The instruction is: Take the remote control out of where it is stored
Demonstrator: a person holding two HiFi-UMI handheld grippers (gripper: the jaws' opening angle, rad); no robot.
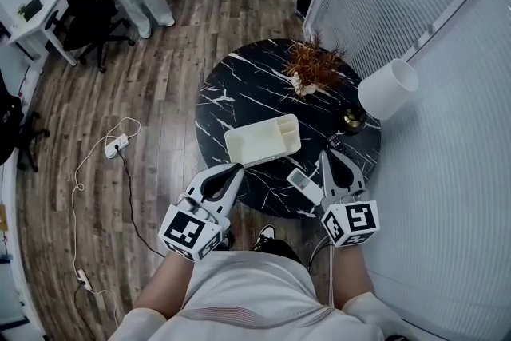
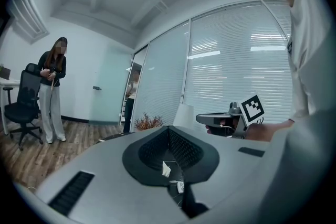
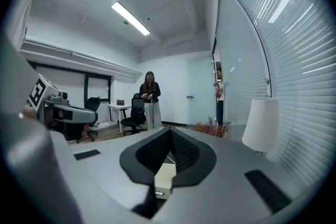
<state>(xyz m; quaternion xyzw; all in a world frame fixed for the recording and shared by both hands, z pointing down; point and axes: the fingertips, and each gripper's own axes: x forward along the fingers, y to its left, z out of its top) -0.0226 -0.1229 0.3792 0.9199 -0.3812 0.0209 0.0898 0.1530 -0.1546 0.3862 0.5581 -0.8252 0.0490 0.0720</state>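
Remote control [image 1: 304, 182] lies on the worktop [image 1: 247, 84] outside the white tray [image 1: 262, 140], just left of the right tongs [image 1: 327, 162], its long axis slanting toward the person. The left tongs [image 1: 234, 171] sit farther off. Both pairs are pressed together and empty.

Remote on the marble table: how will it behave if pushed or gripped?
The remote looks flat and rigid: probably stiff, won't roll. On the glossy table it likely slides; near the front rim, it might fall off.
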